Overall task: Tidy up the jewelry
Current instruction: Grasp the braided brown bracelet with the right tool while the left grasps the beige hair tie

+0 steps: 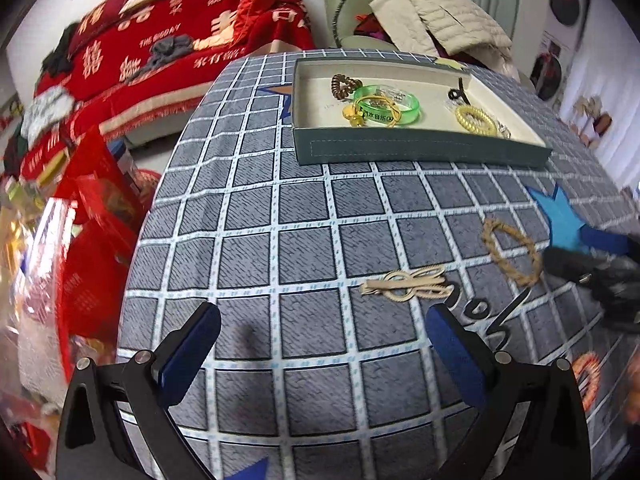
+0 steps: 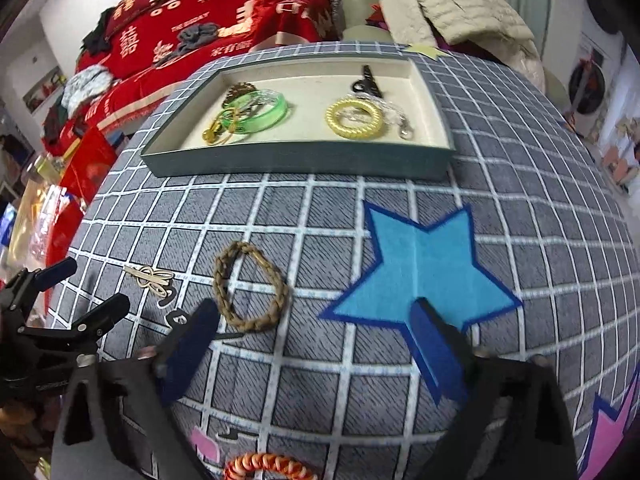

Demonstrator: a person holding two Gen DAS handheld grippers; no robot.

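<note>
A shallow grey-green tray with a cream floor lies at the far side of the checked tablecloth. It holds a green bangle, a yellow coil ring, a black clip and other small pieces. On the cloth lie a gold bow hair clip and a braided tan bracelet. My left gripper is open and empty, just short of the hair clip. My right gripper is open and empty, its left finger beside the bracelet.
An orange-and-white braided bracelet lies at the near table edge. A blue star is printed on the cloth. Red bags and boxes crowd the floor left of the table. A chair with a beige jacket stands behind.
</note>
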